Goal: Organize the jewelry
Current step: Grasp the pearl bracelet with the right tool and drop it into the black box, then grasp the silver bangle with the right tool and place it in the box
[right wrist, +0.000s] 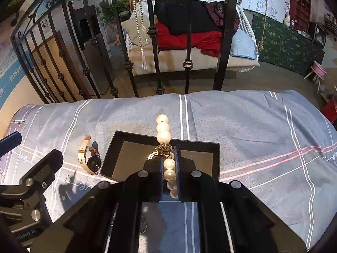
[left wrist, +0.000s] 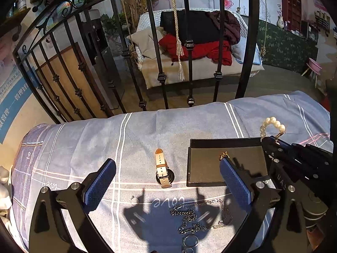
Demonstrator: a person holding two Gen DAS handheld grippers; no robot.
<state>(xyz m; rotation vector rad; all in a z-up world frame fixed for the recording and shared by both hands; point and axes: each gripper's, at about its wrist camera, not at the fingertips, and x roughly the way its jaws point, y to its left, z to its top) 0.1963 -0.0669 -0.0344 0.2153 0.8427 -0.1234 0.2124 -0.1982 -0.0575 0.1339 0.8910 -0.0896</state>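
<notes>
A black open box [left wrist: 208, 164] lies on the blue plaid bedspread [left wrist: 168, 126]; it also shows in the right wrist view [right wrist: 126, 147]. My right gripper [right wrist: 170, 158] is shut on a pearl bracelet [right wrist: 163, 130] with a gold clasp, held above the box; the bracelet also shows in the left wrist view [left wrist: 271, 125]. My left gripper [left wrist: 168, 181] is open and empty, hovering over a watch with a beige strap [left wrist: 162, 170], which also shows in the right wrist view [right wrist: 89, 158]. A small gold piece [left wrist: 223, 155] lies in the box. A chain necklace [left wrist: 200, 217] lies near the front.
A small ring [left wrist: 134, 200] lies left of the chain, and a larger ring [left wrist: 190, 241] at the front edge. A black iron bed rail [left wrist: 160, 78] stands behind the bedspread. A swing seat with red and black clothes [left wrist: 200, 48] is beyond it.
</notes>
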